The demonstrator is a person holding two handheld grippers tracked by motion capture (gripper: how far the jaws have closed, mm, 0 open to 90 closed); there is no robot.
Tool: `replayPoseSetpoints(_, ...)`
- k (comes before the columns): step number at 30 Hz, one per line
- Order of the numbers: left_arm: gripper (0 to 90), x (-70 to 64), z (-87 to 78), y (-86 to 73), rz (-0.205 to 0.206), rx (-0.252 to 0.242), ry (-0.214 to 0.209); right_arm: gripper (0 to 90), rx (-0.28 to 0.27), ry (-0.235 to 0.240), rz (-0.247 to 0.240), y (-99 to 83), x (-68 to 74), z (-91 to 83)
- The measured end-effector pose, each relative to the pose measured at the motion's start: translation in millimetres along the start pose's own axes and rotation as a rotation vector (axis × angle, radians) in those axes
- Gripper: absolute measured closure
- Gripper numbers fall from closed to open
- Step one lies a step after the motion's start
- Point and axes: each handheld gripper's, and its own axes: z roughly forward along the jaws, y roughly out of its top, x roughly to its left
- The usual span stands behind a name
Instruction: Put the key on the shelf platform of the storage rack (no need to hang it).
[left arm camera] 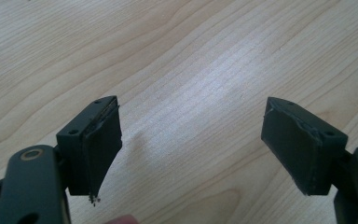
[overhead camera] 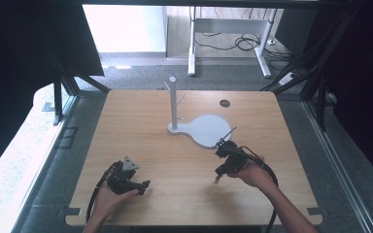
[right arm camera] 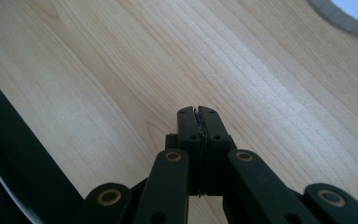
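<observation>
At the near edge of the wooden worktop [overhead camera: 184,194] two forearms come in from below; the left hand [overhead camera: 108,196] holds the left claw [overhead camera: 144,184] low over the wood at the near left, its grey three-cornered plate [overhead camera: 129,163] on top and its cable [overhead camera: 97,189] trailing back toward the person; in the left gripper view the left claw [left arm camera: 191,140] stands wide apart, nothing between its black pads [left arm camera: 102,149], bare wood grain beneath. The right hand [overhead camera: 255,174] holds the right claw [overhead camera: 217,178] at the near right, tips pointing down toward the worktop; its cable [overhead camera: 271,174] loops back along the arm; in the right gripper view the right claw [right arm camera: 198,112] is pressed together with nothing gripped, and the grey rim of a white base plate [right arm camera: 349,14] shows at the upper right corner. Just beyond the right gripper lies that white base plate [overhead camera: 206,130], round and flat on the wood; from its narrow end rises a white post [overhead camera: 173,104] with short pegs sticking out sideways, upright near the worktop's centre. Farther back, near the far edge, a dark round hole [overhead camera: 225,103] sits in the wood; beyond the worktop lies grey floor [overhead camera: 141,75], with the white legs of another table [overhead camera: 228,43] and loose cables [overhead camera: 243,42] at the back.
</observation>
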Motion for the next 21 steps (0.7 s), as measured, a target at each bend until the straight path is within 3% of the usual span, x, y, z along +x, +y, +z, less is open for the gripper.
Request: replayPoseSetpoints(21, 20.4, 0.9, -0.9, 0.1, 0.001, -0.006, 0.006, 89.6, -0.042, -0.032, -0.002, 14.4, -15.3, -20.3)
